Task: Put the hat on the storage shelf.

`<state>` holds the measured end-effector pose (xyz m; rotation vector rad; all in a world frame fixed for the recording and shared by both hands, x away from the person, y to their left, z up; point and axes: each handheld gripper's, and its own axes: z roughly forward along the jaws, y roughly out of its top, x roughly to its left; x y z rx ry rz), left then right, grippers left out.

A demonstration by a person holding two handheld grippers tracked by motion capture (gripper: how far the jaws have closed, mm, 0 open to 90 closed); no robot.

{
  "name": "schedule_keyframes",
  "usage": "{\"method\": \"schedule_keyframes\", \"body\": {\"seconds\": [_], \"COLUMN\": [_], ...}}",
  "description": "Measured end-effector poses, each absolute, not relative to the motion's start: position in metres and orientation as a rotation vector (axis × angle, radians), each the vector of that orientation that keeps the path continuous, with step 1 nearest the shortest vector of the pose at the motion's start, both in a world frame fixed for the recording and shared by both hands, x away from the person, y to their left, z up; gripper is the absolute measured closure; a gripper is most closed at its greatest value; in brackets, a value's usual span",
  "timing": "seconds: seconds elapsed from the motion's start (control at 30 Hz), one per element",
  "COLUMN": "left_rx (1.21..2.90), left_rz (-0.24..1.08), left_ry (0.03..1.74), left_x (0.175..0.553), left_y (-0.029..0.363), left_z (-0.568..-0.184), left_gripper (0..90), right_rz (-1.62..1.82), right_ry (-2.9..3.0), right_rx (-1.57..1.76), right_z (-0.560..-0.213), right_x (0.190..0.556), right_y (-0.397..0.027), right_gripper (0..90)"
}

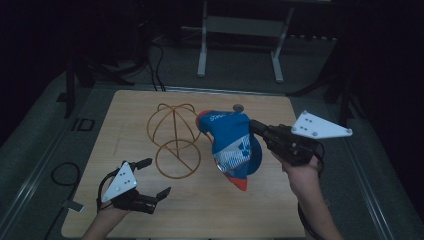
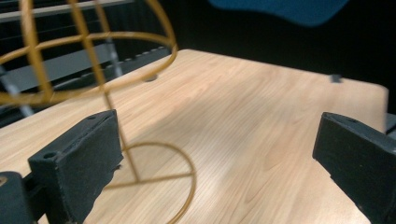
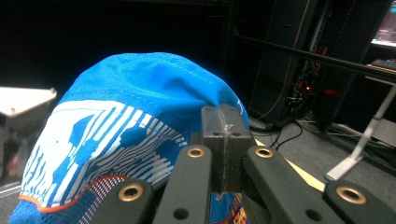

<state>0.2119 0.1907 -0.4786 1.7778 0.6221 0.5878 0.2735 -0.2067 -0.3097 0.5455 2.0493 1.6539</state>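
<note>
A blue cap with white print and an orange brim edge hangs above the wooden table, held up at its right side by my right gripper, which is shut on its fabric. In the right gripper view the closed jaws pinch the blue cloth at my right gripper. A gold wire cap stand sits on the table just left of the cap. My left gripper rests low near the table's front left, open, with nothing between its fingers; the wire stand rises just ahead of it.
A white metal frame stands on the floor beyond the table. Cables lie on the grey floor at the left. A small dark round mark sits near the table's far edge.
</note>
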Motion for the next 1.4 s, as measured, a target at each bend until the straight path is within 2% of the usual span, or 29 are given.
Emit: {"method": "schedule_keyframes", "body": {"seconds": [0.43, 0.8, 1.13, 1.4], "left_rx": [1.765, 1.747, 1.726, 1.73], "left_rz": [0.582, 0.601, 0.605, 0.594], "left_ry": [0.736, 0.762, 0.78, 0.777], "left_x": [0.199, 0.199, 0.197, 0.197], "left_y": [0.195, 0.201, 0.208, 0.209], "left_z": [-0.535, -0.545, -0.545, -0.547], "left_gripper": [1.6, 1.6, 1.7, 1.7], "right_rz": [1.628, 1.627, 1.565, 1.523], "right_ry": [2.087, 2.137, 2.278, 2.348], "right_rx": [0.526, 0.492, 0.442, 0.444], "right_z": [-0.289, -0.273, -0.296, -0.315], "right_x": [0.314, 0.343, 0.356, 0.362], "right_y": [-0.147, -0.074, -0.008, 0.007], "right_gripper": [90.0, 90.0, 90.0, 90.0]}}
